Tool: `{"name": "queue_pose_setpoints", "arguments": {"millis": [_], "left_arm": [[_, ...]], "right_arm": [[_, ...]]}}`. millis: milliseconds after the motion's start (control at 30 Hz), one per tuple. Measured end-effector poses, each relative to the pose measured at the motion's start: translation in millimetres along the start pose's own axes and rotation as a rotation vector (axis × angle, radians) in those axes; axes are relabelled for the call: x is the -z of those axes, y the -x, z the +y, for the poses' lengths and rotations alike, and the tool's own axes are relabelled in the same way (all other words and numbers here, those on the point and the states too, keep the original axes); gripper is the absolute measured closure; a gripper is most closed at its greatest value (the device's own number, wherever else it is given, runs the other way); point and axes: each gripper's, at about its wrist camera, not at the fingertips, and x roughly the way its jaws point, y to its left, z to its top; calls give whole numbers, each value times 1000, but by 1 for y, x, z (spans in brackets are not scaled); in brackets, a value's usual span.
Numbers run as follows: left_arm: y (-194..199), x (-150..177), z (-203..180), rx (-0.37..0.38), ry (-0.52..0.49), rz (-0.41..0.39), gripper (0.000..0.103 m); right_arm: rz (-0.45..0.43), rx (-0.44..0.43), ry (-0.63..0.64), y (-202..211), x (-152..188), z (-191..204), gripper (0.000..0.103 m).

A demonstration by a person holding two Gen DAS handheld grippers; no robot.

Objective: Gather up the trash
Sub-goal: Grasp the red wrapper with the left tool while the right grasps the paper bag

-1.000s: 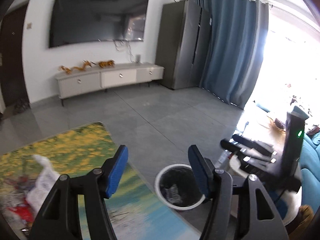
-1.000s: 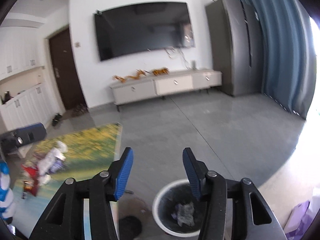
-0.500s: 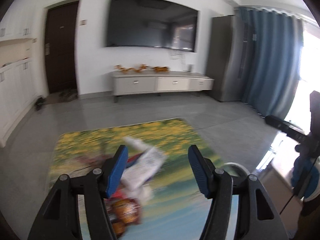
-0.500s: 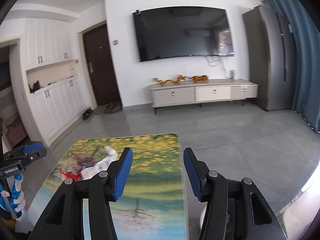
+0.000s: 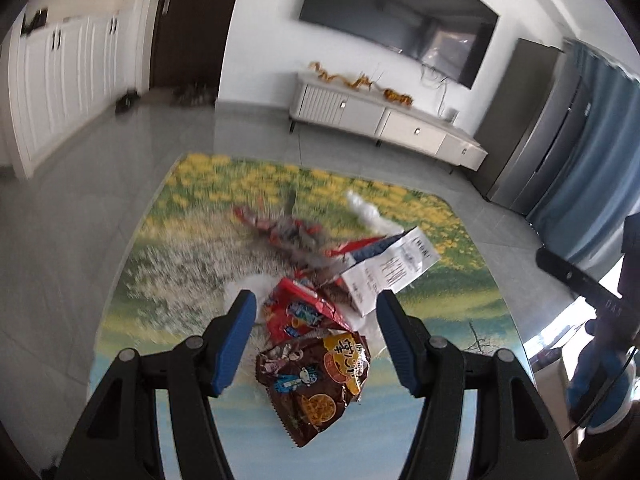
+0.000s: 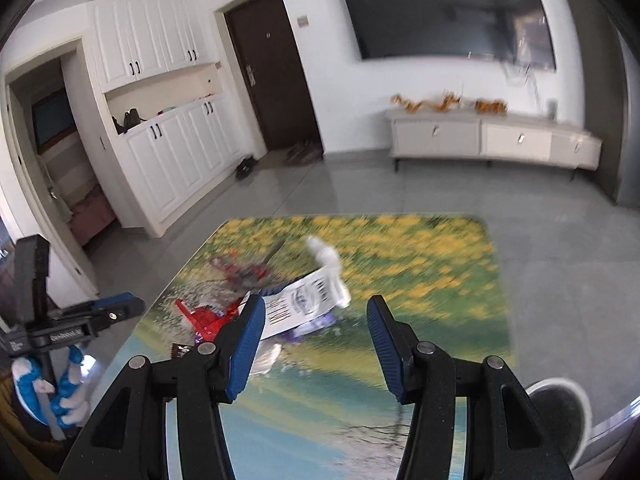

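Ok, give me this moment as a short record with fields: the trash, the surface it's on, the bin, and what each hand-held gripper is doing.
surface: table top printed with yellow flowers
trash pile: brown snack bag nearest, red snack bag behind it, white printed paper bag, crumpled white plastic farthest
bin: white-rimmed trash can on the floor, right of the table
left hand-held gripper: open, empty, above the brown snack bag
right hand-held gripper: open, empty, aimed at the table
contact: none visible
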Motion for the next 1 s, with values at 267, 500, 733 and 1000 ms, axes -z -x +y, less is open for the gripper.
{"name": "queue_pose_setpoints", "arguments": {"millis": [267, 500, 733, 1000], "left_arm": [[-46, 2, 13, -29, 85, 99, 43], [-66, -2, 18, -32, 119, 137, 43], [-78, -3, 25, -31, 157, 159, 45], [-86, -1, 23, 11, 181, 183, 79]], "right_arm": [[128, -69, -87, -70, 14, -19, 52], [159, -132, -241, -116, 22, -51, 39], [140, -202, -292, -137, 15, -68, 33], [164, -275, -312, -155, 15, -72, 42]]}}
